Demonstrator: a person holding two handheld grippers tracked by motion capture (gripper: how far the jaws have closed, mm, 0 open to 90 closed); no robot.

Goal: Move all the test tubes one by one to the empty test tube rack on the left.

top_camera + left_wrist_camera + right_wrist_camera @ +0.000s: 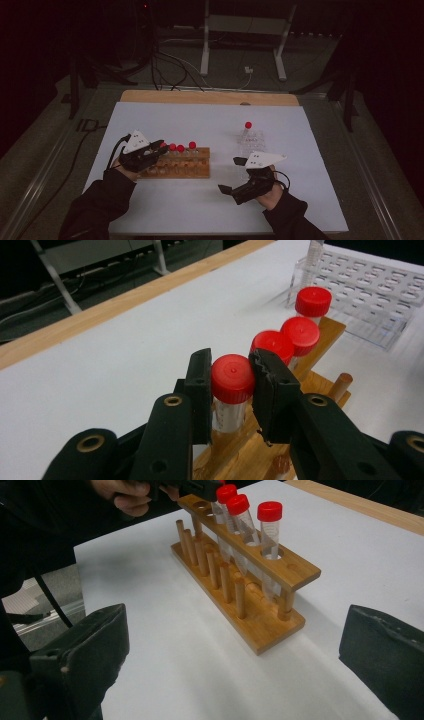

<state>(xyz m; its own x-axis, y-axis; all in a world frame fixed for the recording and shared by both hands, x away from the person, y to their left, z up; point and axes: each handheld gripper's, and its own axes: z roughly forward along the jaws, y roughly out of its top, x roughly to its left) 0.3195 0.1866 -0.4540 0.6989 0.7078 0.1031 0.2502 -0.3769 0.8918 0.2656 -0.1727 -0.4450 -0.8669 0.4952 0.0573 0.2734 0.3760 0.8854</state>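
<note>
A wooden tube rack (186, 169) stands left of the table's middle with several red-capped tubes in its top bar. My left gripper (159, 148) is at the rack's left end, shut on the cap of the end tube (232, 382); its pads press on both sides of the cap in the left gripper view (230, 365). That tube stands upright with its lower part in the rack (325, 332). Three more capped tubes (302, 333) stand in a row behind it. My right gripper (230, 175) hovers open to the rack's right, with nothing between its jaws (235, 650), facing the rack (282, 569).
A clear plastic rack (252, 145) sits right of the wooden one and holds one red-capped tube (248, 126). A white sheet (210, 120) covers the table, with a wooden edge (210, 96) at the far side. Cables and a metal stand lie on the floor beyond.
</note>
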